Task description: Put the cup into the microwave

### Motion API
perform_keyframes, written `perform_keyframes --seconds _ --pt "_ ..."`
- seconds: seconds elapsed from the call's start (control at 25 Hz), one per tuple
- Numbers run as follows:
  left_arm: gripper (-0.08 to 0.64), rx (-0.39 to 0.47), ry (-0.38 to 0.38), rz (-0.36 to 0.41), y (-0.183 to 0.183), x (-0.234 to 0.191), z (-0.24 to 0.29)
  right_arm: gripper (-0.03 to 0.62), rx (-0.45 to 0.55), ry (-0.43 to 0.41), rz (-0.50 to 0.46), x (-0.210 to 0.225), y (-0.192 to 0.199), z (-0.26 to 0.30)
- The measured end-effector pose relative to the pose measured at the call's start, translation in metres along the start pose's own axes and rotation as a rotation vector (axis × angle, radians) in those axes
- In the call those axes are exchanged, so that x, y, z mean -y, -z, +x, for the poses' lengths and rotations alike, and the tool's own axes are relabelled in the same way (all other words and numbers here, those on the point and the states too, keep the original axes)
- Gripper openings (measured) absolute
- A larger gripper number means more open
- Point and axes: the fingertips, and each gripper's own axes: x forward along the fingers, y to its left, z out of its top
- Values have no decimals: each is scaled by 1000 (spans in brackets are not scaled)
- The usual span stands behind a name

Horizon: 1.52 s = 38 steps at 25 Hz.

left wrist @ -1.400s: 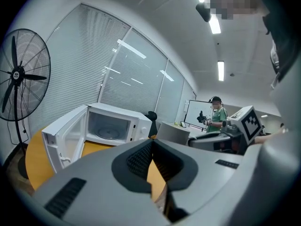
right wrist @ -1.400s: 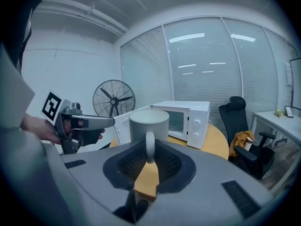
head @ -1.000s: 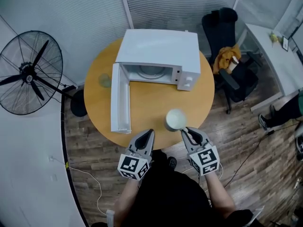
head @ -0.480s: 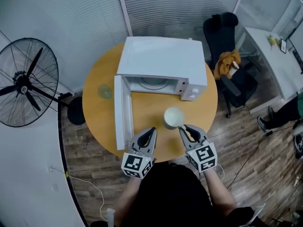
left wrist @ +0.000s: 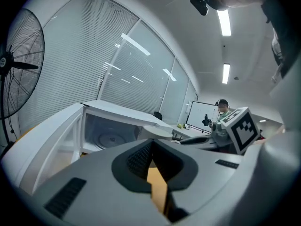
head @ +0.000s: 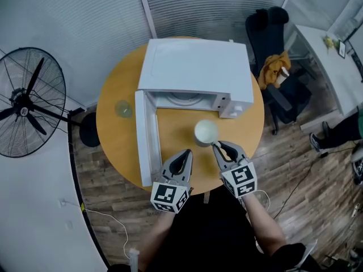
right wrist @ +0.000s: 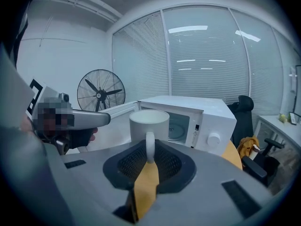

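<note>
A white cup hangs just above the round wooden table, a little in front of the microwave's open mouth. My right gripper is shut on its handle; in the right gripper view the handle stands upright between the jaws, with the cup ahead of them. The white microwave sits at the back of the table, its door swung out to the left and the turntable visible inside. My left gripper hovers left of the cup, shut and holding nothing.
A small clear glass stands on the table left of the door. A floor fan is at the far left. A black chair with an orange cloth stands behind the table on the right. A person's leg shows at the right edge.
Both grippers have moved forward over the table toward the microwave. The cup travelled with the right gripper and now sits closer to the opening.
</note>
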Motion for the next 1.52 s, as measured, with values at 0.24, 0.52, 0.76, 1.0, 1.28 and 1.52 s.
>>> perform_keyframes --seconds 0.24,0.52,0.76,1.0,1.28,1.52 --pt "-5 -2 -16 -4 1 -7 20 58 -12 -21 -8 13 3 35" --pt "-5 -7 -61 -9 -1 -14 39 58 -32 -42 -26 29 11 77" --pt "-5 -8 -83 -15 0 -24 55 58 -42 -41 -35 46 14 112" --pt "-5 -2 -95 -14 -2 -39 69 60 -39 -21 -40 57 13 149" --pt "-5 -2 -104 -14 -1 -52 74 58 -19 20 -41 66 11 187" --pt "-5 -16 -115 -27 6 -62 68 58 12 49 -33 70 3 215"
